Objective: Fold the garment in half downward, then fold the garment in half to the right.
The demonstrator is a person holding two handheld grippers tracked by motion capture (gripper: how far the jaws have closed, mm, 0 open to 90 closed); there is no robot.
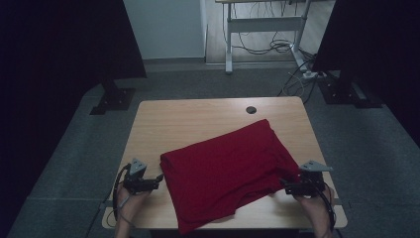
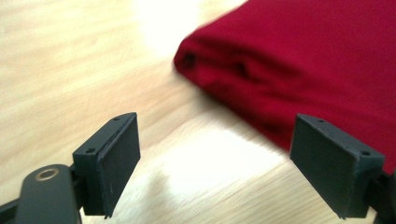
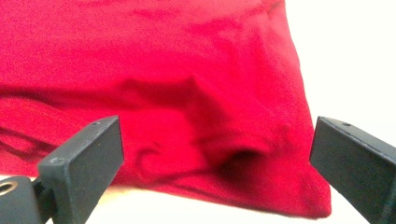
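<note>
We saw a folded red cloth (image 1: pixel 225 171) lying across the middle and lower part of the wooden tabletop (image 1: pixel 188 116), its lower corner reaching the near edge at the bottom of the frame. Our left gripper (image 1: pixel 157 177) sat at lower left, just beside the cloth's left edge, its fingers (image 2: pixel 109 163) spread wide with only bare wood between them. Our right gripper (image 1: pixel 284 184) sat at lower right against the cloth's right edge; its fingers (image 3: pixel 86 161) stood released and wide apart, the red fabric lying beyond them, not pinched. A dark round grommet (image 1: pixel 251 109) marked the tabletop's far side.
</note>
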